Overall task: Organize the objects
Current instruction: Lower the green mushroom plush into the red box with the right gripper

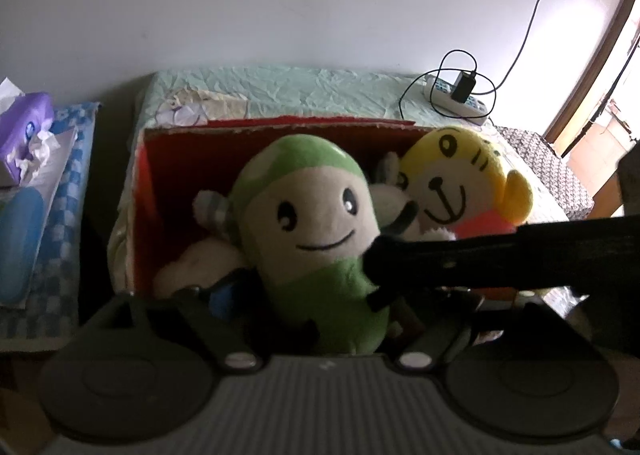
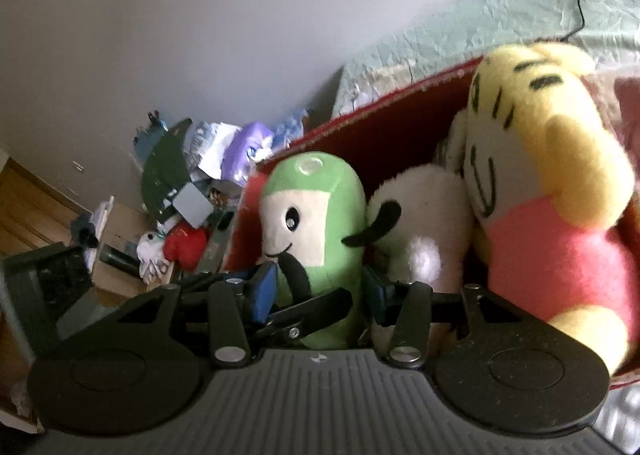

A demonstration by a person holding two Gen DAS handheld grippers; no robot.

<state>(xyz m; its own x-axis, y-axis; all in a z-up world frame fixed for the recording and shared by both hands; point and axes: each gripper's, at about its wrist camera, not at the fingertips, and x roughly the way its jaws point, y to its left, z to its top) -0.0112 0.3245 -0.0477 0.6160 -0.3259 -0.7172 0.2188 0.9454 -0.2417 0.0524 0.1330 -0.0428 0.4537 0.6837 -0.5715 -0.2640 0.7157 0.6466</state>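
Right wrist view: right gripper [image 2: 318, 291] clasps green plush [image 2: 316, 215] against box edge [image 2: 384, 105].

A green plush doll [image 1: 316, 239] and a yellow plush doll [image 1: 460, 183], both of soft napped cloth with stitched faces, sit in a red cardboard box [image 1: 160, 175] with rough torn edges. The bed sheet [image 1: 304, 89] behind is thin, crinkled pale green fabric. Matt black plastic gripper arms carry shiny metal rivets [image 2: 230, 354] above a ribbed grey housing.
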